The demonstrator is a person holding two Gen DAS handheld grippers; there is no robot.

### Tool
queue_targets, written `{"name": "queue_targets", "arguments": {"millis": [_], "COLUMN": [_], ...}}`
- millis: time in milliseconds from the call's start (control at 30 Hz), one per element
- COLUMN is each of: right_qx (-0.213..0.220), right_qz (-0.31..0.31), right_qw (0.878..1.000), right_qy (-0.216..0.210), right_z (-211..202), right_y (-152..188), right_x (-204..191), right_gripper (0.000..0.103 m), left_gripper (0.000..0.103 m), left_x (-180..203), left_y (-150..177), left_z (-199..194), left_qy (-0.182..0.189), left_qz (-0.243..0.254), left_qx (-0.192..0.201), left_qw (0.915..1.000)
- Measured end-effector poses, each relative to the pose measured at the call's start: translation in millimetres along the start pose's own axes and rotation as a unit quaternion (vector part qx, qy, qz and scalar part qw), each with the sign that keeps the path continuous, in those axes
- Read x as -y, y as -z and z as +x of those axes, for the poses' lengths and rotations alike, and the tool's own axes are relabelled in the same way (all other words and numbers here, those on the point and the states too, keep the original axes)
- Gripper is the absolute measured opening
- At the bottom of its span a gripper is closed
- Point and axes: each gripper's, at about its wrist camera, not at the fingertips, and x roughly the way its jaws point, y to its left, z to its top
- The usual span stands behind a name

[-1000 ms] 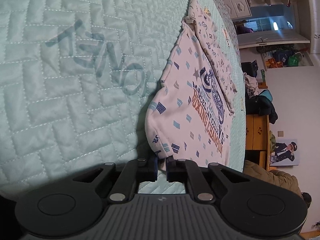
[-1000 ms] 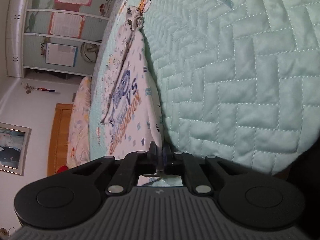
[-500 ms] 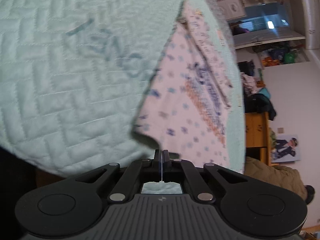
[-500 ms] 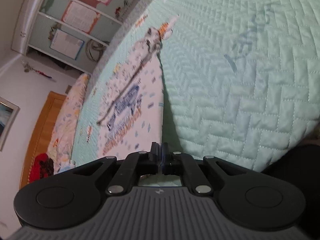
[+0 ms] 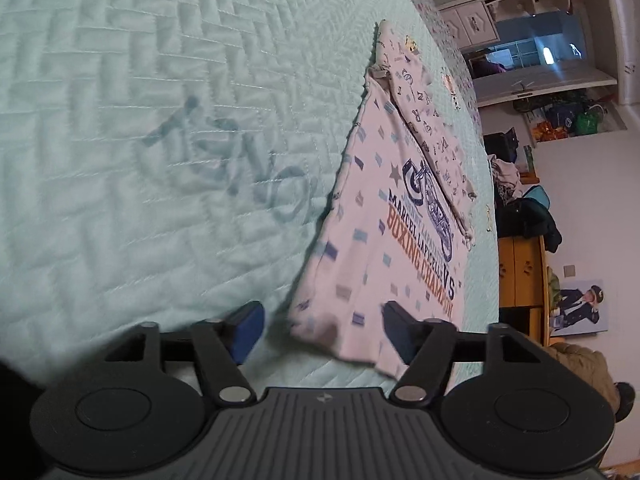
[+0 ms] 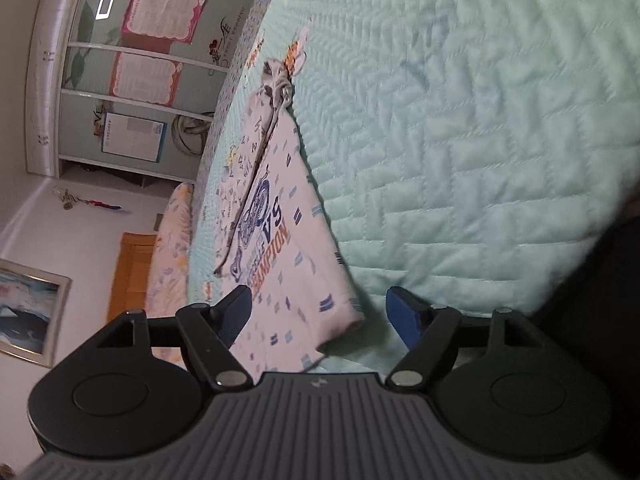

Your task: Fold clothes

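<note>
A white sweatshirt (image 5: 384, 232) with small blue marks and a "BOXING CHAMPION" print lies flat on a pale green quilted bedspread (image 5: 140, 140). One sleeve is folded across its front. It also shows in the right wrist view (image 6: 280, 248). My left gripper (image 5: 322, 330) is open, its blue pads either side of the near hem corner, holding nothing. My right gripper (image 6: 320, 314) is open too, astride the other near hem corner, which curls up slightly.
The bedspread (image 6: 460, 140) stretches wide beside the sweatshirt. A wooden cabinet (image 5: 520, 268) with dark clothes on it stands past the bed's edge. A patterned pillow (image 6: 172, 248) and a wooden headboard (image 6: 128, 276) lie off the other side.
Both grippers were shut on the sweatshirt's hem and held it lifted; now both have opened and the hem lies on the bedspread.
</note>
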Motion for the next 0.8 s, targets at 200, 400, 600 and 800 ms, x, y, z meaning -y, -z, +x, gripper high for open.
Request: {"name": "queue_targets", "arguments": {"millis": [200, 400, 600, 800], "right_qx": [-0.008, -0.049, -0.03, -0.016], "right_qz": [-0.014, -0.039, -0.072, -0.096], "right_qw": [1.0, 0.998, 0.996, 0.993], "right_qy": [-0.009, 0.019, 0.035, 0.07], "right_z": [12, 24, 12, -10], "right_y": [-2, 4, 8, 0], "right_x": [-10, -10, -14, -10], "right_gripper": [0.092, 0.006, 0.006, 0.005], "left_gripper": [0.102, 0.012, 0.009, 0.009], "left_x": [30, 26, 11, 2], "left_y": [1, 2, 15, 25], "left_z": [24, 19, 13, 3], "left_qy": [-0.022, -0.056, -0.038, -0.028], "left_qz": [0.036, 0.031, 0.014, 0.001], "left_qx": [-0.016, -0.024, -0.016, -0.009], "left_qw": [0.999, 0.9976, 0.9991, 0.9996]}}
